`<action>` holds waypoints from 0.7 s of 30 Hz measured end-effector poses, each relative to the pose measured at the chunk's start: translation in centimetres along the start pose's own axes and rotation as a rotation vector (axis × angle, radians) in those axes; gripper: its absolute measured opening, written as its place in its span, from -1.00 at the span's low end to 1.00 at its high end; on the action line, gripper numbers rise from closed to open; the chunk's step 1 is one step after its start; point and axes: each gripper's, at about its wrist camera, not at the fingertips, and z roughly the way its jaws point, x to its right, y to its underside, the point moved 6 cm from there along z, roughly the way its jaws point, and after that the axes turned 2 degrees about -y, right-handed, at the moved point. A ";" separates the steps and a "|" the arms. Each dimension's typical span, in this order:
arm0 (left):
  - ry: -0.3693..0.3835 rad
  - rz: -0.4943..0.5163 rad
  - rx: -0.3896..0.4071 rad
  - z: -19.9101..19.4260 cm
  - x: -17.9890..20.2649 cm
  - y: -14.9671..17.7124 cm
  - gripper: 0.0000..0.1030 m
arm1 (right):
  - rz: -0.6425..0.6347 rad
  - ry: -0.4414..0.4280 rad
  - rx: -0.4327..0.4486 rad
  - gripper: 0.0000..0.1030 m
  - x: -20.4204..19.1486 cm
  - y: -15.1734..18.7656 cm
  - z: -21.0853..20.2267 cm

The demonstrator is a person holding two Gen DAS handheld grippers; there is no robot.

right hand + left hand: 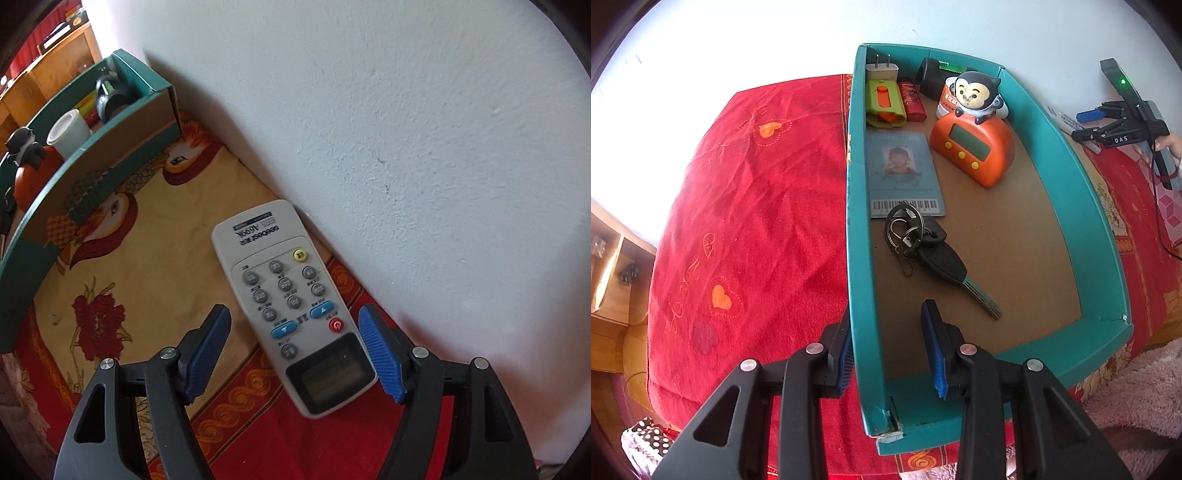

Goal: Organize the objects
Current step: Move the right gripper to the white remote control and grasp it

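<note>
One red patterned bedspread [746, 192] against white wall [406, 129]

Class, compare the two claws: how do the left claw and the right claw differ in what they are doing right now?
The left claw is shut on the side wall of the teal cardboard box; the right claw is open, gripping nothing. The left straddles a thin upright wall; the right straddles the flat grey remote control lying outside the box. Both have blue ribbed pads and point downward.

A home bedroom, red heart-patterned bedspread [746, 192], floral blanket [122, 258] against a plain white wall [406, 110], wooden shelves [609, 266], teal box [1067, 155] of household odds and ends
</note>
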 end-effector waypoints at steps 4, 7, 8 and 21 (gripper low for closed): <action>-0.009 -0.004 0.002 0.0 -0.1 0.1 -0.39 | 0.061 -0.044 -0.019 0.45 0.7 0.3 0.2; -0.010 -0.009 0.007 0.0 -0.2 0.2 -0.39 | 0.079 -0.088 -0.030 0.45 0.1 0.9 -0.4; -0.011 -0.010 0.009 0.0 -0.2 0.2 -0.39 | 0.067 -0.106 -0.037 0.45 -0.6 1.3 -0.6; -0.025 -0.010 0.012 0.2 -0.3 0.0 -0.39 | 0.262 -0.110 0.009 0.33 -1.5 1.7 -2.1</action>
